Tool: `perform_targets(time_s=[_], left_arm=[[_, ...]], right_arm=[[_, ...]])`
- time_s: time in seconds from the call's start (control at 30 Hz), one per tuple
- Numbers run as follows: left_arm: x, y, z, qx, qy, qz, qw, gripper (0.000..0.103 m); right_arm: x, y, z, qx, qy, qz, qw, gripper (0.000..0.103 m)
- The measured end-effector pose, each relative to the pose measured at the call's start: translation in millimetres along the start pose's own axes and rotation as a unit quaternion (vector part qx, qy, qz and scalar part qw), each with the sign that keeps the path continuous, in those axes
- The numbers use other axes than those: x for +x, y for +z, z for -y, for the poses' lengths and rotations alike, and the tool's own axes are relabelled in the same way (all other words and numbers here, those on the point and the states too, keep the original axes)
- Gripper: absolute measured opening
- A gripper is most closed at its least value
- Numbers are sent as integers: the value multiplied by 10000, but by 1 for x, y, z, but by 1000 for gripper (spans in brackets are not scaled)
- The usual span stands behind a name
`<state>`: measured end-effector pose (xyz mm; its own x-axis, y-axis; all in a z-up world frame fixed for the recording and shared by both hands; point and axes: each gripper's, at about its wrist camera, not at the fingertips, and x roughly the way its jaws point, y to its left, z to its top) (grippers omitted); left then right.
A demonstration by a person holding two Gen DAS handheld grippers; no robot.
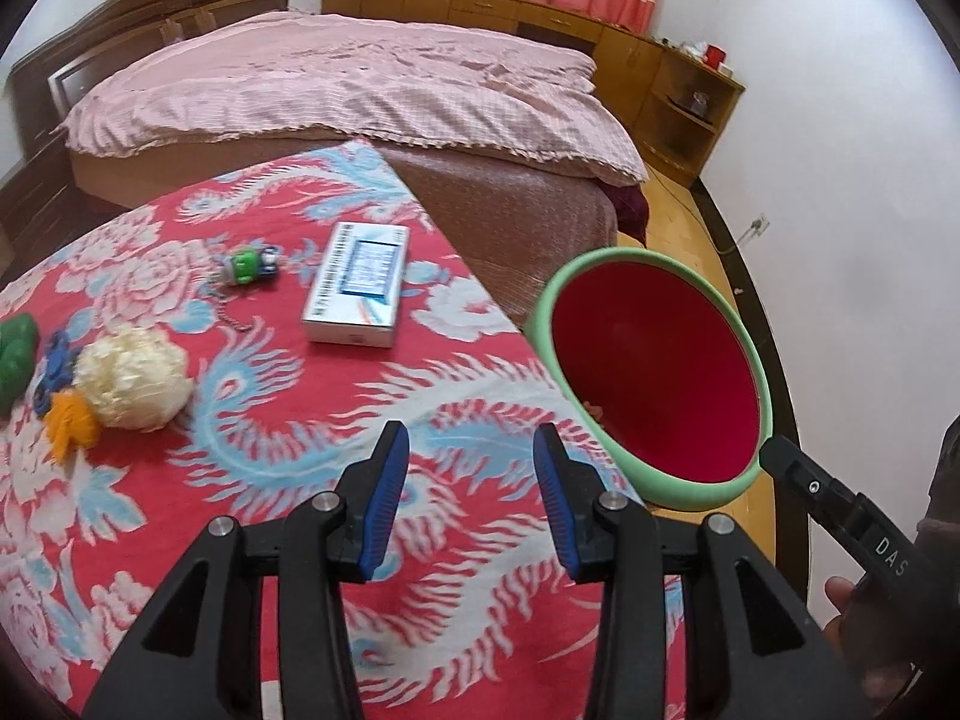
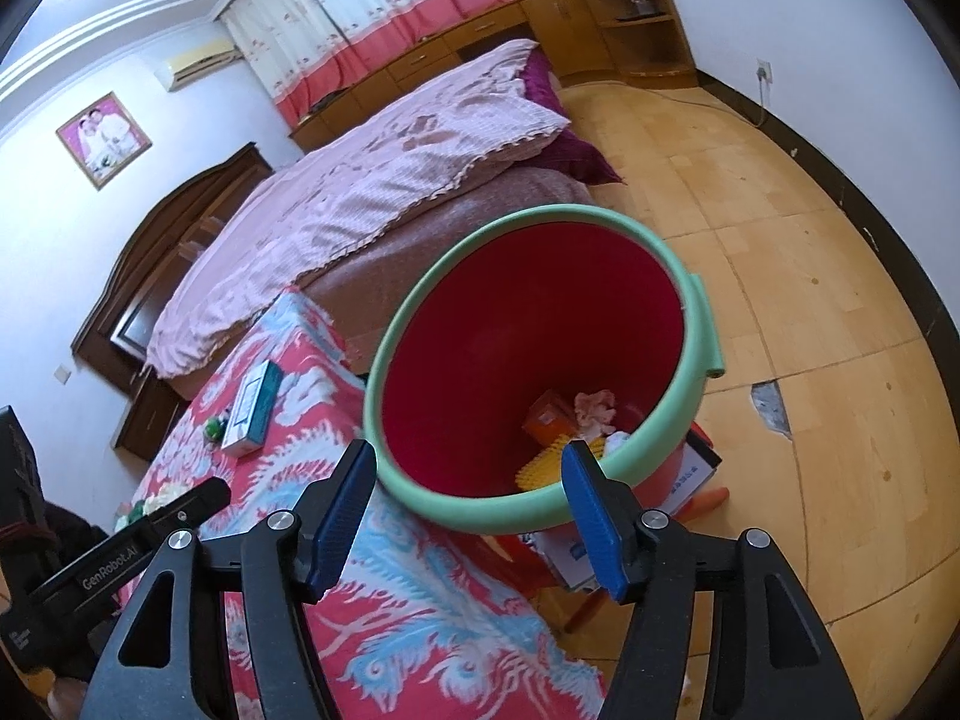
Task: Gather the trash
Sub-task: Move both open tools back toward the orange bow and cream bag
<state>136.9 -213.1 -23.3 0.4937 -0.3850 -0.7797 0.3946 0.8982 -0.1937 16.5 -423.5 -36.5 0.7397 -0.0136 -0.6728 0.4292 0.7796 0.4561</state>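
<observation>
Grippers, left gripper (image 1: 474, 498) and right gripper (image 2: 471, 519), hang part open and empty over the red floral tablecloth (image 1: 288, 480), between pickups; the red bin (image 2: 528, 360) beside it holds scraps, so the white box (image 1: 358, 283) likely comes next.

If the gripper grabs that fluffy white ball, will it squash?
Probably, yes. The fluffy ball looks like crinkled, papery tufts, so it should squash easily and feel very light. Its round shape might let it roll on the red cloth if pushed.
</observation>
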Motion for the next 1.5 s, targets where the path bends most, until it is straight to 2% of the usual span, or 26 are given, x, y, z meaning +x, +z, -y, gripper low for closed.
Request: perform_targets(time_s=[0.63,1.03,1.2,1.5], left_arm=[[-37,-11,-88,-807,394,375,9953,43],[-50,-16,-147,-1253,871,471,9872,43],[-48,-14,-171,-1357,1143,479,9830,43],[-32,-11,-192,-1467,1268,325,9805,43]], right_arm=[[12,-15,-51,-487,164,-282,9983,67],[29,-27,-74,-743,219,-493,9958,67],[34,-29,-77,-760,196,-555,9954,67],[40,-31,-81,-794,167,-641,9946,67]])
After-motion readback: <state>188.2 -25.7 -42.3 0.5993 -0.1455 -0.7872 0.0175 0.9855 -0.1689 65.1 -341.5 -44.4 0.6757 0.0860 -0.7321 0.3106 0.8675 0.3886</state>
